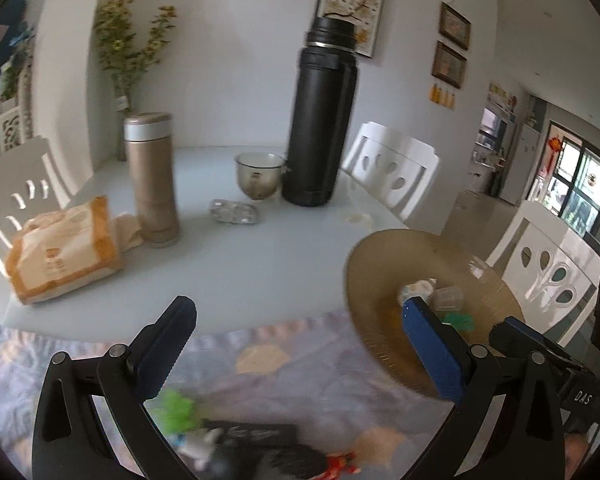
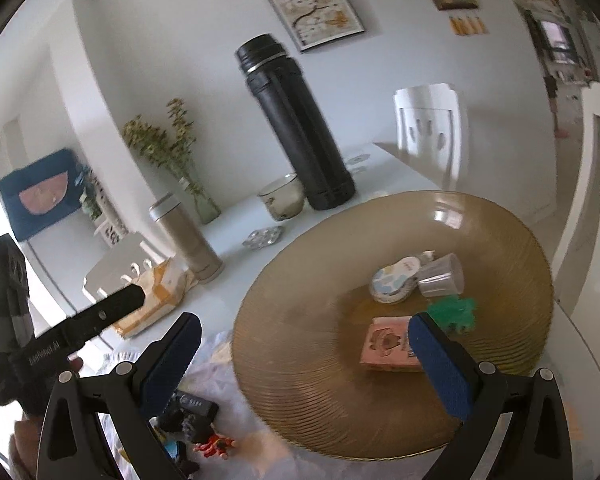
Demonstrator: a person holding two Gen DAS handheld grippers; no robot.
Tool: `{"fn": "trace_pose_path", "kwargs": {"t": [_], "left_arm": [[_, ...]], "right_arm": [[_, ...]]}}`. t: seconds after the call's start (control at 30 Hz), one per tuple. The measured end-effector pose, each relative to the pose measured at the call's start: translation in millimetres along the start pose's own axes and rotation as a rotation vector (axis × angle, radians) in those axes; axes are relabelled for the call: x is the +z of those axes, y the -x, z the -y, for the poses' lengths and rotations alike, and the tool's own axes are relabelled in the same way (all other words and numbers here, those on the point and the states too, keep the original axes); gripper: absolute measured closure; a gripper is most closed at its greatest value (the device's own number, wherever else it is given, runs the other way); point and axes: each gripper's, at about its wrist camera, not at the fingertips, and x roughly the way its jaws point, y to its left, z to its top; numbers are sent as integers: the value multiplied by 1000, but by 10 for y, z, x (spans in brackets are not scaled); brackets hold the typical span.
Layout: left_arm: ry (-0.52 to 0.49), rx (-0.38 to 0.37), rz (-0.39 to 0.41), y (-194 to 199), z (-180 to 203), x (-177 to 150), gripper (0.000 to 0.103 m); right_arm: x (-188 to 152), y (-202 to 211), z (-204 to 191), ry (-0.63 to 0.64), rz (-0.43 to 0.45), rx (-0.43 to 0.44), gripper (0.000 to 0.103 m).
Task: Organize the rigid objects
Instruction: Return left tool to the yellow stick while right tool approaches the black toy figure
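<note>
Both grippers are held with their blue-padded jaws spread wide and nothing between them: the left gripper (image 1: 300,344) hangs over the patterned cloth (image 1: 260,344) at the near edge of the white table (image 1: 228,256), and the right gripper (image 2: 304,344) is poised above the near rim of the ribbed amber plate (image 2: 300,380). On that plate four small things are gathered: a pink box (image 2: 388,346) lying flat beside the right gripper's right finger, a green toy (image 2: 456,312) just behind it, a clear plastic cup (image 2: 440,274) tipped on its side, and a round patterned tin (image 2: 394,280) touching the cup. On the cloth beside the plate more small things are left, among them a black gadget (image 2: 192,406), a red figure (image 2: 216,446) and a bright green toy (image 1: 180,404), the last blurred, so its kind cannot be told for certain. Farther back on the table a tall black flask (image 1: 322,120), a gold tumbler (image 1: 152,180), a glass bowl (image 1: 258,176) and an orange tissue pack (image 1: 64,252) are seen standing apart from the plate
</note>
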Motion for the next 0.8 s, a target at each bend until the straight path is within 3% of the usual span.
{"fn": "trace_pose_path", "kwargs": {"t": [0.33, 0.53, 0.8], "left_arm": [[42, 119, 13, 391, -682, -128, 0], [63, 169, -23, 520, -1026, -380, 0], [16, 179, -117, 546, -1171, -809, 0]], "right_arm": [[-225, -72, -581, 170, -51, 66, 0], [-545, -286, -993, 326, -155, 114, 0], [-951, -502, -1316, 467, -313, 184, 0]]}}
